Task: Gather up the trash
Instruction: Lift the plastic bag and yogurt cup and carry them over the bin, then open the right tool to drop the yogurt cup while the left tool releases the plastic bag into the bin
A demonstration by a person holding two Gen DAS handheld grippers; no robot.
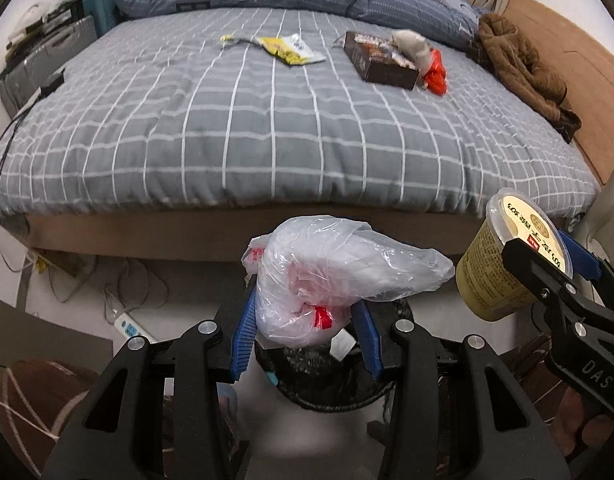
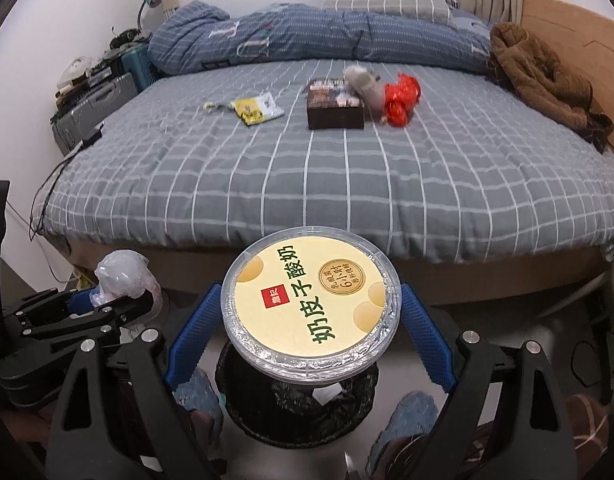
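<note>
My left gripper [image 1: 307, 332] has its jaws clenched on a crumpled plastic bag [image 1: 331, 276], and my right gripper [image 2: 307, 332] grips a yogurt tub [image 2: 309, 304], both above the black bin [image 2: 299, 408]. Released off-centre, either could miss onto the floor.

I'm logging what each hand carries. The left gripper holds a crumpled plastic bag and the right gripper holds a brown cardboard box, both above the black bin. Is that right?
Not quite. The right gripper holds a lidded yogurt cup, as the right wrist view shows; the brown box lies on the bed. The left gripper does hold the plastic bag above the black bin.
</note>
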